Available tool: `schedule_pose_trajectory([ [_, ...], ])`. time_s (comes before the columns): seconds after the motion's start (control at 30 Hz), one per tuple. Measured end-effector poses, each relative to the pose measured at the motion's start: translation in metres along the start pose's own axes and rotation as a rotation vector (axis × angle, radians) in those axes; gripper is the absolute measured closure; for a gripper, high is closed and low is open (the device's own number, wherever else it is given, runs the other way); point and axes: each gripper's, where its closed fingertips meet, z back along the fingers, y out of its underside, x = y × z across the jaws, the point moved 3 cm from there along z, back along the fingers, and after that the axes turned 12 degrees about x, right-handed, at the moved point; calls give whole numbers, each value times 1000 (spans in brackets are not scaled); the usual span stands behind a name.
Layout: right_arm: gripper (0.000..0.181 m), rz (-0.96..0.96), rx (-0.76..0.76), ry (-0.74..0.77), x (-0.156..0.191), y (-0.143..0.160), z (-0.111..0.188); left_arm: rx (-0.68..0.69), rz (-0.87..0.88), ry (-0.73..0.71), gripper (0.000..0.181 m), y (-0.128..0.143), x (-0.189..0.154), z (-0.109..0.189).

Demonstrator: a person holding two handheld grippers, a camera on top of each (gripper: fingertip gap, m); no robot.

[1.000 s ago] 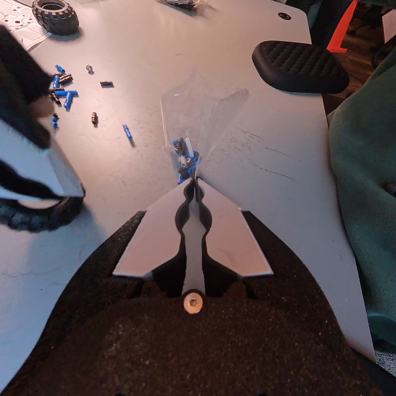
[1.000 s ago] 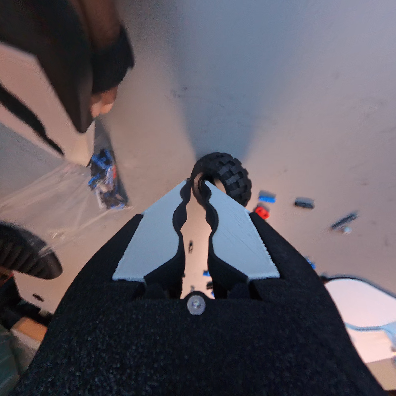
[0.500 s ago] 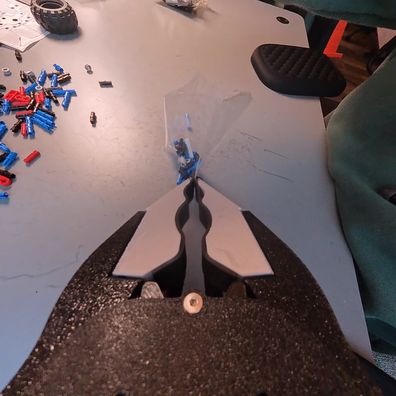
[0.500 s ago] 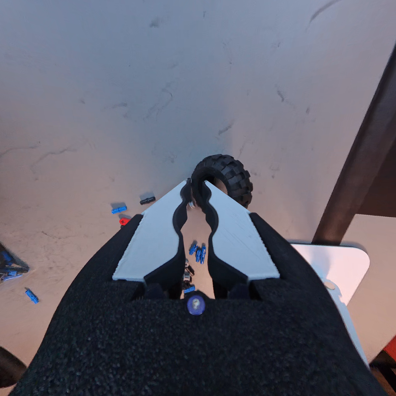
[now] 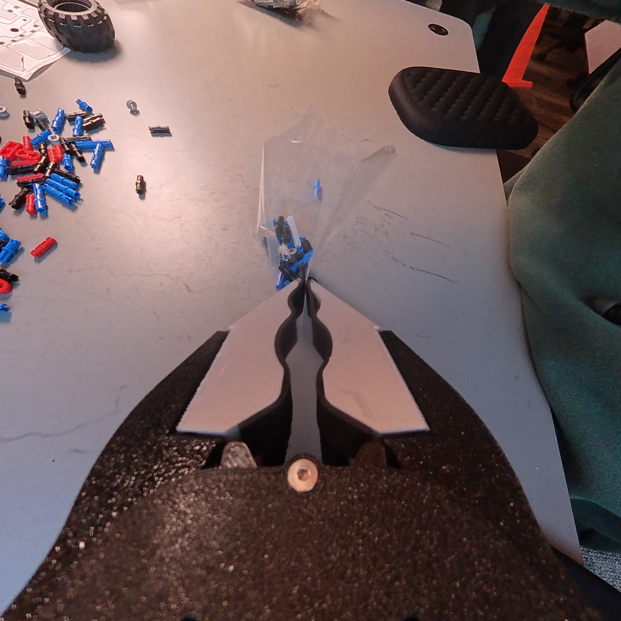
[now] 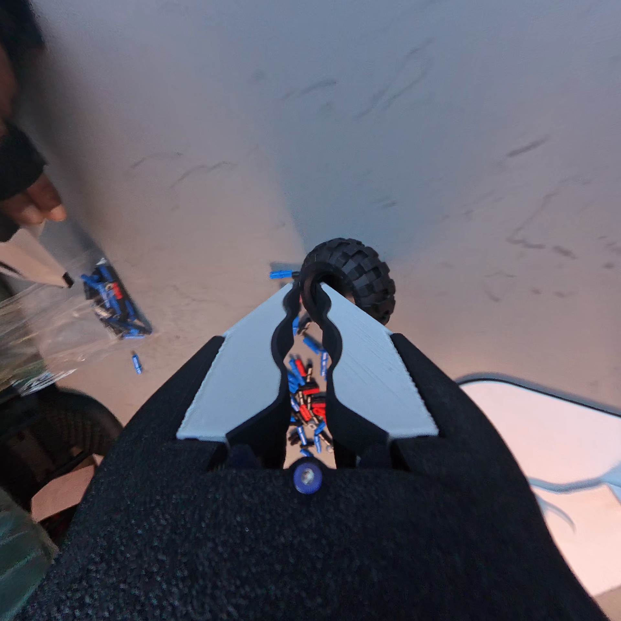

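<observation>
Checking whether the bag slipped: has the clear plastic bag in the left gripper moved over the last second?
No. The clear plastic bag stays pinched at the left gripper, in the same spot relative to the black armrest pad.

Left hand-held gripper [image 5: 304, 282] has its fingertips pinched together; right hand-held gripper [image 6: 307, 285] is nearly closed, gripping.

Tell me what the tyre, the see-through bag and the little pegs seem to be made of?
The tyre looks like matt black rubber, judging by its knobbly tread. The bag is thin clear plastic film: it creases and glints. The pegs look like hard glossy moulded plastic in blue, red and black.
</observation>
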Motion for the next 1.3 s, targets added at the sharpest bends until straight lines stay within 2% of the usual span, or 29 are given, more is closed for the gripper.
schedule_pose_trajectory([
  [0.3, 172, 105, 101, -102, 59, 41, -28, 1, -1, 2, 181, 0, 0, -1],
  [0.53, 171, 32, -142, -86, 59, 53, -3, 5, -3, 7, 181, -1, -1, -2],
  [0.73, 159, 19, -183, 65, 42, 56, -17, 8, -6, 6, 181, -1, -3, -3],
  [0.87, 158, 69, -262, 229, 45, 56, -8, 7, -4, 10, 181, -1, -3, -3],
  [0.97, 156, 121, -236, 370, 49, 64, -12, 8, -5, 12, 181, -1, -3, -3],
  [1.17, 169, 142, -232, 388, 56, 65, -25, 10, -9, 9, 181, 0, -3, -3],
  [1.3, 169, 67, -379, 342, 50, 57, 10, 11, -9, 8, 181, -1, -3, -3],
])
